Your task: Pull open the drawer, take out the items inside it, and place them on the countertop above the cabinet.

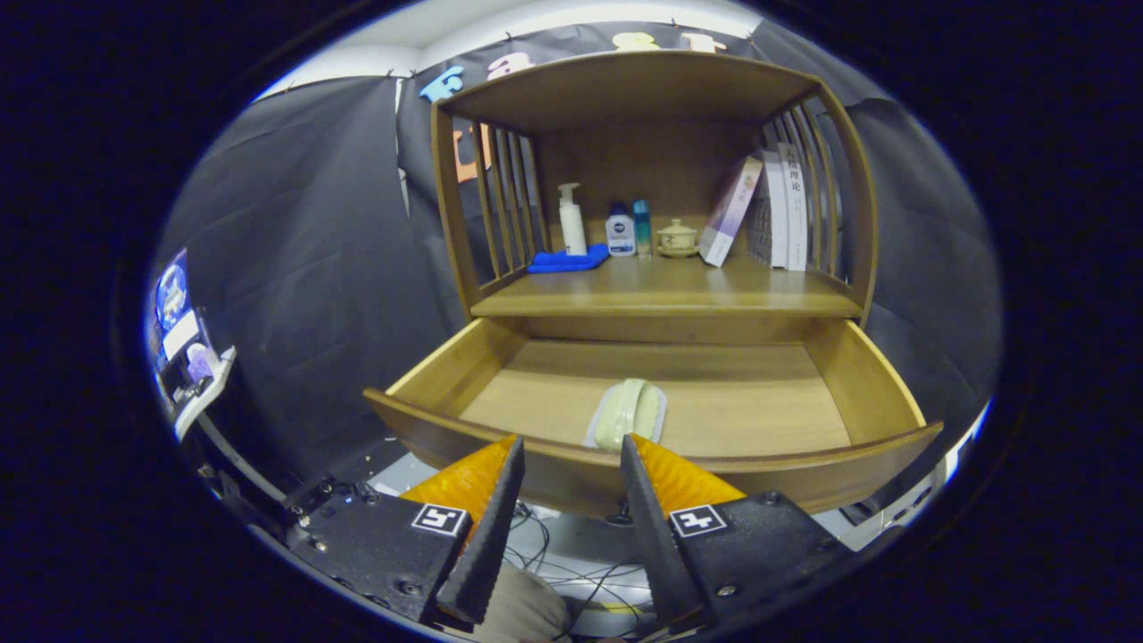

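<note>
My gripper (571, 442) hangs open and empty before the open drawer (875, 384). Soap (629, 411) lies by its front edge; descending carelessly could strike that edge.

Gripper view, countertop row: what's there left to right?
Blue cloth, pump bottle, white bottle with blue cap, teal bottle, lidded cup, leaning book, upright books. Gripper open, short of the drawer.

Camera rides the gripper (571, 442), facing the open drawer (661, 464), close
</note>
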A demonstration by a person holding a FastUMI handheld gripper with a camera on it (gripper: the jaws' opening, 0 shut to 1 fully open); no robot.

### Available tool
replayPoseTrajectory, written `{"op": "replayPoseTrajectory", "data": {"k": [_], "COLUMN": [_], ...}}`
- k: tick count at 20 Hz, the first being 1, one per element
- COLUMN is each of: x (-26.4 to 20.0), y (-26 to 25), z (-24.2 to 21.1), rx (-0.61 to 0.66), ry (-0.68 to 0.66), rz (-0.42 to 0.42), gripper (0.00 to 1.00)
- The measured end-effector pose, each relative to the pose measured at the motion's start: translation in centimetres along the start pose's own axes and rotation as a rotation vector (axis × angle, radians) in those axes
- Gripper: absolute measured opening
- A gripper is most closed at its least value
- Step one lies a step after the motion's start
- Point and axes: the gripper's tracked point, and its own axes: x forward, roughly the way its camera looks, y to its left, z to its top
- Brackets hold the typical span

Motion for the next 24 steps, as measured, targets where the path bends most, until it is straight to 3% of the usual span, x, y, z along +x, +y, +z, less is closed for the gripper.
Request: {"op": "replayPoseTrajectory", "data": {"k": [3,9,14,18,24], "x": [0.5,3.8,8.2,11.3,13.9], "y": [-0.9,-2.1,-4.7,-4.5,-5.1], "z": [2.2,4.0,2.8,0.1,-1.3], "rx": [-0.022,-0.045,-0.093,-0.034,0.054], "ry": [-0.007,0.156,0.314,0.46,0.558], "rz": [-0.022,-0.02,-0.109,-0.106,-0.121], "gripper": [0.8,0.81,0.82,0.82,0.81]}}
